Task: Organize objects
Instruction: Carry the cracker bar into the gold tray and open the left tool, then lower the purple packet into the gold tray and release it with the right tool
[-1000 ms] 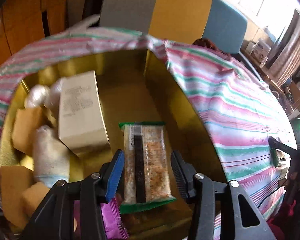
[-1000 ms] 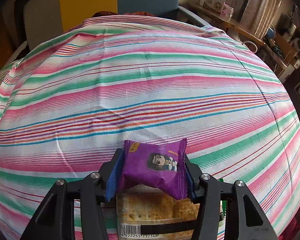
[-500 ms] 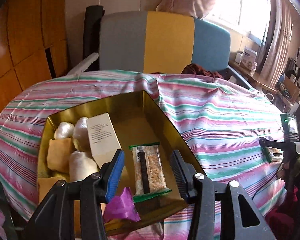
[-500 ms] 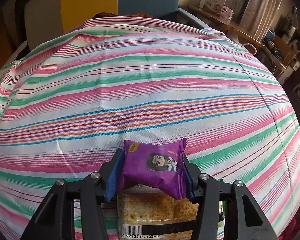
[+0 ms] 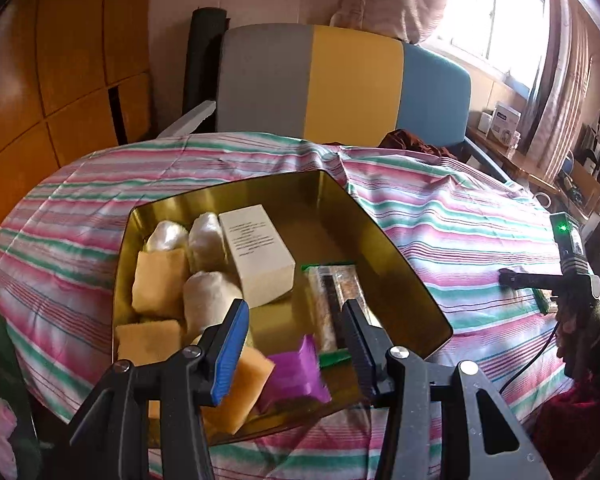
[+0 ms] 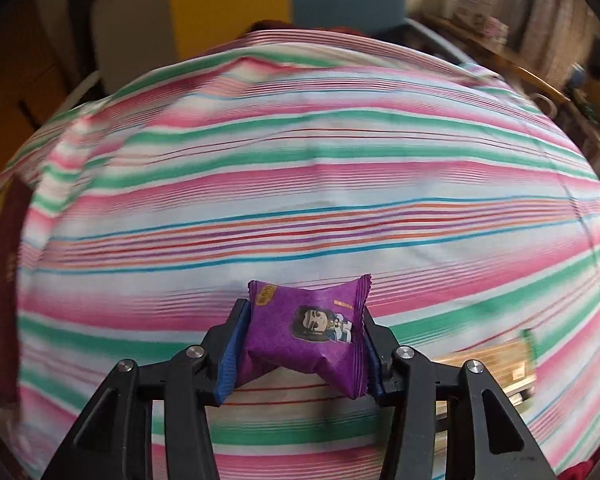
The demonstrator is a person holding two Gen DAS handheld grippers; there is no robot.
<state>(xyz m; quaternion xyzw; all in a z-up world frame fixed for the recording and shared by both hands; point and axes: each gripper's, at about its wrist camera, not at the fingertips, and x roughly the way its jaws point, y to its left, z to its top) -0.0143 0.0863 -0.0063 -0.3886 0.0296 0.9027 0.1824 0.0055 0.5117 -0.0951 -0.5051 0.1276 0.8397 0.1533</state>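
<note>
The gold tin (image 5: pixel 404 264) is standing open-topped, its left half crowded by a white box (image 5: pixel 260 256), wrapped rolls (image 5: pixel 208 300) and yellow sponges (image 5: pixel 160 284). A bare strip of floor is lying between the box and the cracker pack (image 5: pixel 334 300). The striped cloth (image 6: pixel 300 200) is stretching unobstructed ahead of the right gripper (image 6: pixel 300 344).
</note>
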